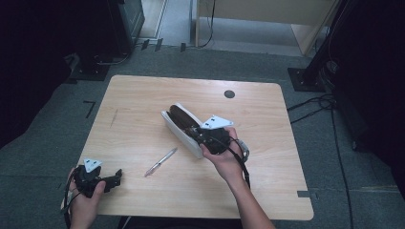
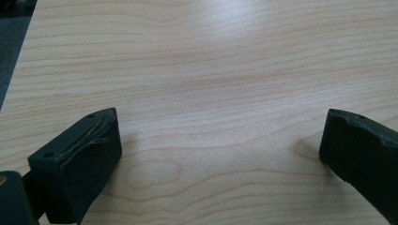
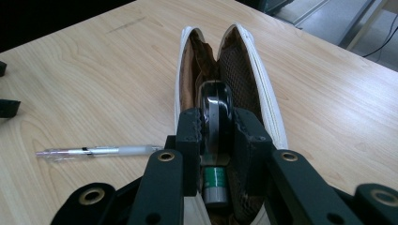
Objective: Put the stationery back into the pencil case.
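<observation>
Work in hand: dark cylindrical item (image 3: 214, 136) with a green-banded end, going into or coming out of an open white pencil case (image 1: 177, 130); which of the two cannot be told.
Right gripper (image 3: 215, 133): clenched on the dark item, one pad on each side, jaws directly over the case mouth.
Left gripper (image 2: 218, 150): released, jaws wide apart, nothing but bare tabletop between them; resting at the near left corner of the table (image 1: 143, 95).
Case position: mid-table, slightly right of centre, directly under the right gripper.
Case long axis: diagonal in the high view, from far-left down to near-right; in the right gripper view it runs straight away from the jaws, and the gripped item appears aligned with it.
Case opening: sides spread, brown lining visible, other contents too dark to identify.
Pen (image 1: 161, 161): loose on the table, just beside the case on its near-left side, between the two hands, apart from both.
Nearer hand: right hand at the case; left well apart from it.
Judgement: next move turns on keeping the item parallel to the case slot.
</observation>
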Available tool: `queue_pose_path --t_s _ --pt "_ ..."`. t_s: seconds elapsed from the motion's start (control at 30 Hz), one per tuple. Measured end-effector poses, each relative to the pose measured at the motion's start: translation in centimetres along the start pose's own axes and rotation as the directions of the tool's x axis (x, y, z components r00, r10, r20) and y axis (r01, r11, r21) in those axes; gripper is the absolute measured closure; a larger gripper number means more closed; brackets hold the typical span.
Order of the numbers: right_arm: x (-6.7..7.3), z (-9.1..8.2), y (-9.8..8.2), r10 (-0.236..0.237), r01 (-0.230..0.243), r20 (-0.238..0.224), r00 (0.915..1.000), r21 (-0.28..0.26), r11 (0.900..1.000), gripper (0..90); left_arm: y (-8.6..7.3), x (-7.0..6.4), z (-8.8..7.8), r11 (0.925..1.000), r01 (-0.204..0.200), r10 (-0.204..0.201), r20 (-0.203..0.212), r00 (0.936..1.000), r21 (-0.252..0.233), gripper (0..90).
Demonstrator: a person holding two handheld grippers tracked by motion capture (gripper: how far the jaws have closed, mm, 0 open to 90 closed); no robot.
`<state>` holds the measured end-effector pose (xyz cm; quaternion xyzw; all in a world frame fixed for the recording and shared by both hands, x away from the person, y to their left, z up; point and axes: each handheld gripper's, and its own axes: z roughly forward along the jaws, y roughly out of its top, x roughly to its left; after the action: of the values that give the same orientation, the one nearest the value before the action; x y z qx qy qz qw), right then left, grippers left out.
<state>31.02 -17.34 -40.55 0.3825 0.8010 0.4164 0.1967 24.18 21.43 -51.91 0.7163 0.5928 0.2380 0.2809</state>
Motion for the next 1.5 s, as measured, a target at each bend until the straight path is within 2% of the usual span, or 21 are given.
queue_pose_path --t_s 0.1,0.17,0.37,0.57,0.8,0.97,1.07,1.1,1.13,1.23,1.33,1.4,1.5 --pt "0.0 0.4 0.1 -0.007 0.007 0.009 0.9999 0.009 1.000 74.8 0.0 0.0 0.0 1.0000 -0.001 0.001 0.000 1.0000 0.000 0.0" --pt "-0.1 0.6 0.1 -0.008 0.008 0.014 0.9999 0.010 1.000 80.1 0.0 0.0 0.0 1.0000 -0.001 0.001 0.000 1.0000 0.000 0.0" --pt "-0.3 0.7 0.1 -0.003 0.003 0.020 0.9998 0.009 1.000 81.4 0.0 0.0 0.0 1.0000 -0.001 0.001 0.000 1.0000 0.001 0.0" --pt "-0.1 -0.1 -0.1 0.008 -0.008 0.000 1.0000 -0.023 1.000 81.3 0.0 0.0 0.0 1.0000 0.000 0.000 0.000 1.0000 -0.001 0.0" --pt "0.8 -1.3 -0.8 0.021 -0.023 -0.045 0.9988 -0.061 0.998 77.7 0.0 0.0 0.0 1.0000 0.000 0.000 0.001 1.0000 0.000 0.0" --pt "1.2 -2.3 -1.7 0.021 -0.027 -0.069 0.9974 -0.077 0.997 69.3 0.0 -0.1 0.0 1.0000 0.006 -0.006 -0.006 1.0000 -0.002 0.0" --pt "1.4 -2.8 -2.3 0.026 -0.032 -0.074 0.9969 -0.080 0.996 58.9 0.0 -0.1 0.0 1.0000 0.003 -0.003 -0.004 1.0000 -0.001 0.0" --pt "1.5 -2.9 -2.5 0.027 -0.032 -0.074 0.9969 -0.077 0.997 55.7 0.1 0.0 -0.1 0.9996 -0.024 0.023 0.019 0.9995 0.017 0.0" --pt "1.6 -3.0 -2.7 0.025 -0.031 -0.071 0.9971 -0.076 0.997 52.7 0.1 -0.1 -0.2 0.9991 -0.032 0.031 0.026 0.9992 0.027 0.0" --pt "1.7 -3.2 -3.3 0.024 -0.031 -0.074 0.9970 -0.089 0.996 45.5 0.1 -0.1 -0.2 0.9990 -0.033 0.033 0.026 0.9991 0.028 0.0" --pt "1.7 -3.4 -3.9 0.039 -0.046 -0.072 0.9966 -0.094 0.995 38.8 0.1 -0.3 -0.4 0.9993 -0.034 0.034 0.029 0.9990 0.018 2.9" --pt "1.7 -3.5 -4.3 0.052 -0.058 -0.071 0.9961 -0.090 0.994 35.5 0.2 -0.6 -0.6 0.9983 -0.058 0.057 0.036 0.9977 0.010 7.6" --pt "1.5 -3.6 -5.0 0.062 -0.067 -0.074 0.9954 -0.076 0.995 34.8 0.5 -1.3 -0.9 0.9963 -0.085 0.086 0.080 0.9931 -0.011 11.8"
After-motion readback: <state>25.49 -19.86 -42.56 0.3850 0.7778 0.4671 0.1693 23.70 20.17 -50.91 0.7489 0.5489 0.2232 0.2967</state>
